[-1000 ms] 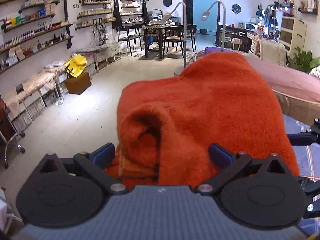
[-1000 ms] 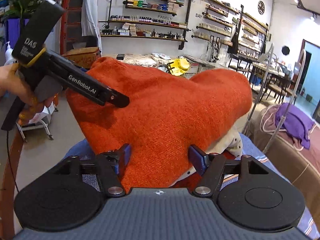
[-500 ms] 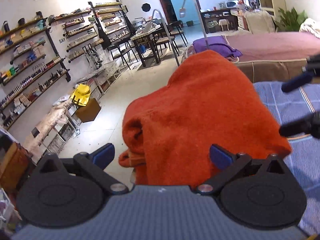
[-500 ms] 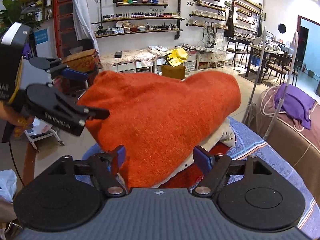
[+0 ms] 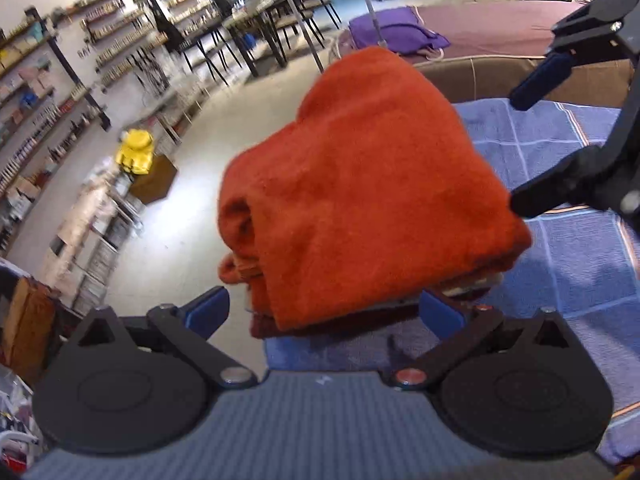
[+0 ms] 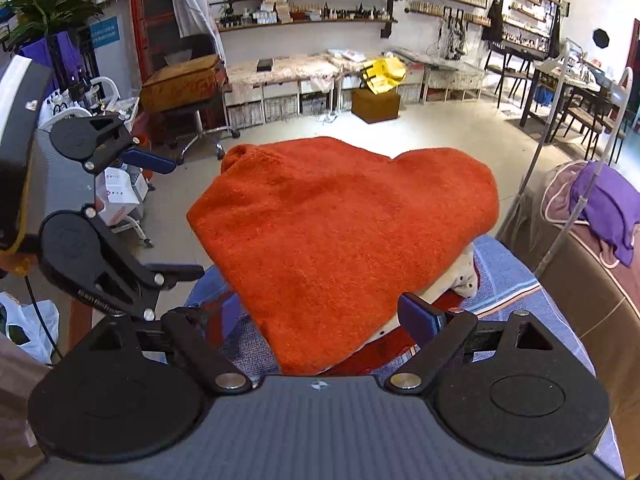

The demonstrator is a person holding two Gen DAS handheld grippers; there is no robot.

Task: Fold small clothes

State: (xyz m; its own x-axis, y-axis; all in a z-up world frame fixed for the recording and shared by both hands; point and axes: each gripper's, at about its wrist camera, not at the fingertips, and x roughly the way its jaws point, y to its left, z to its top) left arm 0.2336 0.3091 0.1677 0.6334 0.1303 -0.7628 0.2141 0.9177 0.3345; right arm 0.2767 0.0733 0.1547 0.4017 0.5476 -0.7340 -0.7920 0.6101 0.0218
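On the blue checked cloth (image 5: 568, 256) in the shelf-lined shop, the folded fuzzy orange garment (image 5: 360, 184) lay atop a stack — released a moment earlier. The left gripper (image 5: 324, 308) and right gripper (image 6: 320, 316) both stood spread, empty — fold apparently done.

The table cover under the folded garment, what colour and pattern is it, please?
Blue cover with pale grid lines; clearest in the left wrist view.

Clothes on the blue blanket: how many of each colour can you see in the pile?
Orange: 1, the fuzzy orange garment on top.
White: 1, the white garment peeking out beneath it.
Dark red: 1, the dark red garment at the bottom.
Total: 3 on the blue blanket.
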